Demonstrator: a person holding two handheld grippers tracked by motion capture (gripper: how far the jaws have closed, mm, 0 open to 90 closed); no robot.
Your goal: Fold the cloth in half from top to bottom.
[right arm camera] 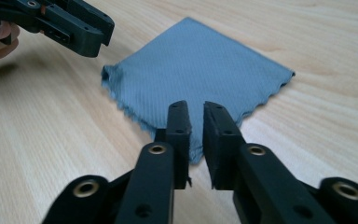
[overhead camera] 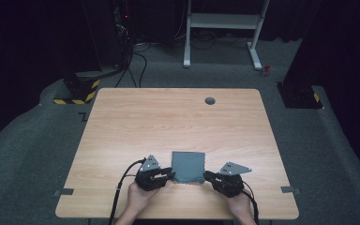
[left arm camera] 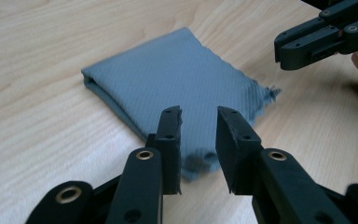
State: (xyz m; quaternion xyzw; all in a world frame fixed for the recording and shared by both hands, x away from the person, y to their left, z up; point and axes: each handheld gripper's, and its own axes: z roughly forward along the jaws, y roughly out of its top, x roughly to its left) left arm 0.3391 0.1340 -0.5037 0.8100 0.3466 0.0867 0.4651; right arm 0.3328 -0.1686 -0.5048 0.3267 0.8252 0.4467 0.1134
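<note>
High view shows us holding our left gripper (overhead camera: 170, 175) and right gripper (overhead camera: 208, 176) at the two near corners of the folded grey-blue cloth (overhead camera: 188, 165), which lies flat near the front edge of the wooden table (overhead camera: 168, 117). Both pairs of jaws stand slightly apart, the left wider, neither pinching the fabric. We can read no writing or labels anywhere. A round grommet (overhead camera: 210, 100) sits far right; nothing blocks the cloth.

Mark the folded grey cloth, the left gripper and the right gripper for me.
folded grey cloth (overhead camera: 188, 165): high view, middle of its top face.
left gripper (left arm camera: 199, 135): left gripper view, gap between fingertips.
right gripper (right arm camera: 196, 126): right gripper view, gap between fingertips.
</note>
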